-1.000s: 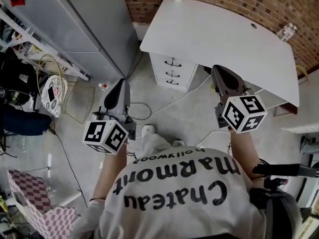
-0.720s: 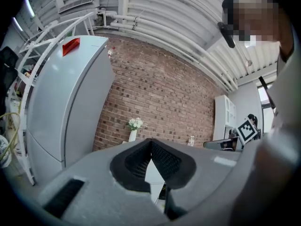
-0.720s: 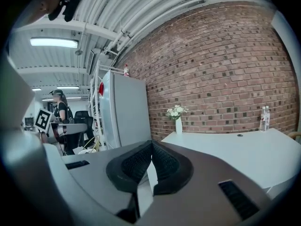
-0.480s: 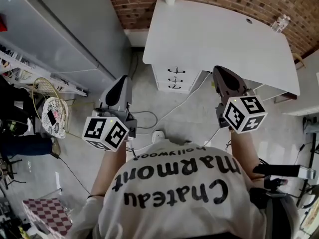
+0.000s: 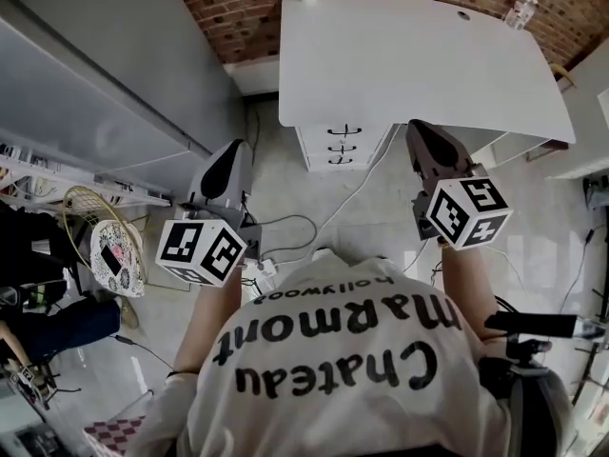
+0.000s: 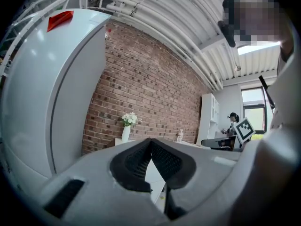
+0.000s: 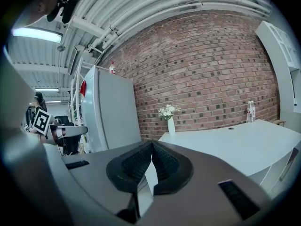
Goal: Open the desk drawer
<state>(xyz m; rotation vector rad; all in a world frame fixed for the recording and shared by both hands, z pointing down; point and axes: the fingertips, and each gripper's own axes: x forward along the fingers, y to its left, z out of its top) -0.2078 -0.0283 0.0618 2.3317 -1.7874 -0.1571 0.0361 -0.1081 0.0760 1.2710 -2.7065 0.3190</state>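
In front of the white desk [image 5: 419, 55], left gripper [image 5: 230, 152] and right gripper [image 5: 420, 128] both hang pinched together, empty, touching nothing, well short of the drawers [image 5: 336, 145].

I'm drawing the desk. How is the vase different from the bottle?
The vase is white and holds flowers; the bottle is clear, without flowers. The vase stands at the desk's end nearest the tall cabinet, the bottle toward the other end. Both stand upright on the desk.
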